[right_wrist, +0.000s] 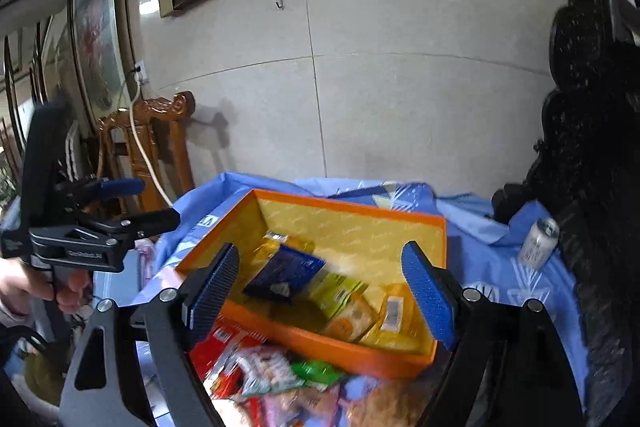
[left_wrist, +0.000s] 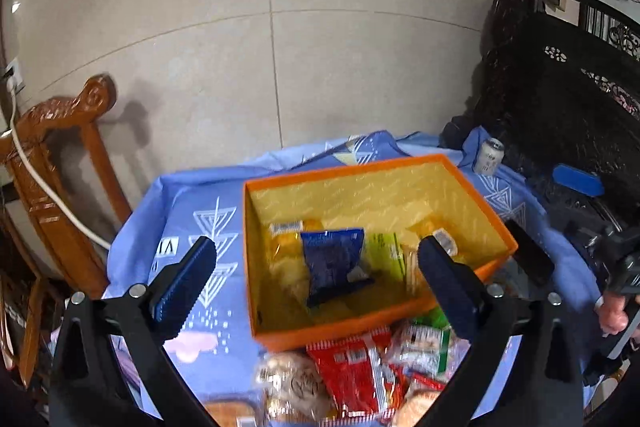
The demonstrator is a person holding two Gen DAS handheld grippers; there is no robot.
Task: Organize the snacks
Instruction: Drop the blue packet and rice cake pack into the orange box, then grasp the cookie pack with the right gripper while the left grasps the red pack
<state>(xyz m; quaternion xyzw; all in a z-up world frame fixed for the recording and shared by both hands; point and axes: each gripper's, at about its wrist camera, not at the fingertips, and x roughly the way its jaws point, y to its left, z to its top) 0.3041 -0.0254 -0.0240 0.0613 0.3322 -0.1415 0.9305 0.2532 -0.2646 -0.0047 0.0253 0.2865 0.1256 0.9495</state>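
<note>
An orange box [left_wrist: 476, 187] with a yellow inside sits on the blue tablecloth [left_wrist: 180, 203]; it also shows in the right wrist view [right_wrist: 348, 209]. Inside lie a dark blue packet [left_wrist: 334, 263], yellow packets [left_wrist: 282, 239] and a green packet [right_wrist: 336, 291]. A pile of loose snacks, with a red packet [left_wrist: 356, 371], lies in front of the box and shows in the right wrist view [right_wrist: 264, 367]. My left gripper [left_wrist: 316, 283] is open and empty above the box's near side. My right gripper [right_wrist: 320, 291] is open and empty above the box.
A white can [left_wrist: 489, 155] stands on the cloth at the far right, also in the right wrist view [right_wrist: 538, 243]. A wooden chair [left_wrist: 60, 155] stands left of the table, dark carved furniture [left_wrist: 560, 87] right. A tiled wall is behind.
</note>
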